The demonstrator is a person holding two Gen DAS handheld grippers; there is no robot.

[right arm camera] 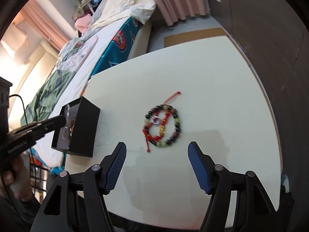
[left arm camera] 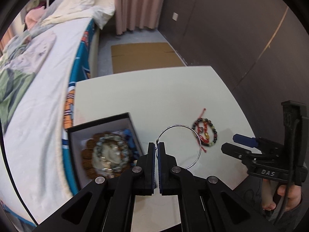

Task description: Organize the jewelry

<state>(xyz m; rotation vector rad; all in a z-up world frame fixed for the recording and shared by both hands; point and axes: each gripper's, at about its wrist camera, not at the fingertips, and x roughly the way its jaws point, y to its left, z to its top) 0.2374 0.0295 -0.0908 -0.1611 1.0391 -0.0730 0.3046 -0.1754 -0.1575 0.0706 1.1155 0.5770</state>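
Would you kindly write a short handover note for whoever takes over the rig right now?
Left tool: shut on the thin silver wire hoop, held above the white table, beside the open black jewelry box.
Right tool: open, empty, hovering just short of the dark beaded bracelet and red cord bracelet.
Done: several beaded bracelets already lie in the box.
Left: drop the hoop into the box, then pick up the two bracelets lying together on the table and box them.
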